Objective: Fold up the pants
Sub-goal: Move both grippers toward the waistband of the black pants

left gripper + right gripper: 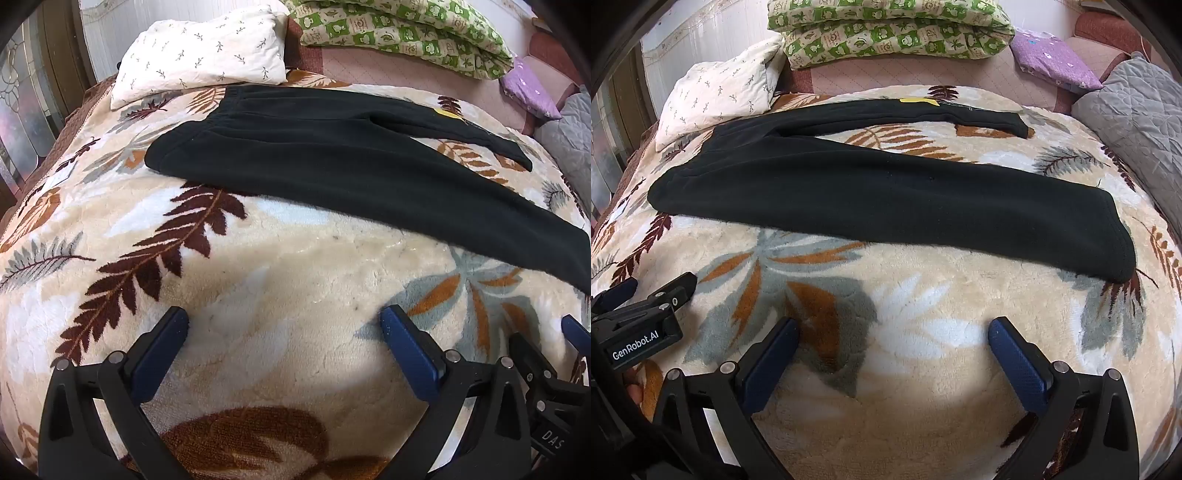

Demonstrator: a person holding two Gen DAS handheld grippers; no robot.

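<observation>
— Where do the pants lie?

— The black pants [332, 158] are spread flat on the leaf-patterned blanket [280, 266], which I will use as the landmark. They run across the blanket's far half, waistband toward the white sprigged pillow [203, 48] at the blanket's far left corner, legs running toward its right side.

— Are the legs together?

— No. From the right wrist view the two legs part in a narrow V: the nearer leg [960, 206] is broad and ends in a hem toward the blanket's right edge; the farther leg [923, 110] is thinner and lies along the blanket's far edge. A small yellow patch [918, 99] sits on the farther leg; it may be a label or a print, the view is too poor to tell.

— And the tongs?

— The left gripper [284, 328] hovers over the blanket's near part, blue fingers spread wide, nothing between them, well apart from the pants. The right gripper [892, 339] is likewise wide and empty over the near part of the blanket, just beside the left one.

— What lies beyond the blanket?

— A green checked quilt [886, 33] folded past its far edge, a purple flowered bundle [1052, 62] to the far right, and a grey quilted cushion [1137, 110] at its right side.
</observation>
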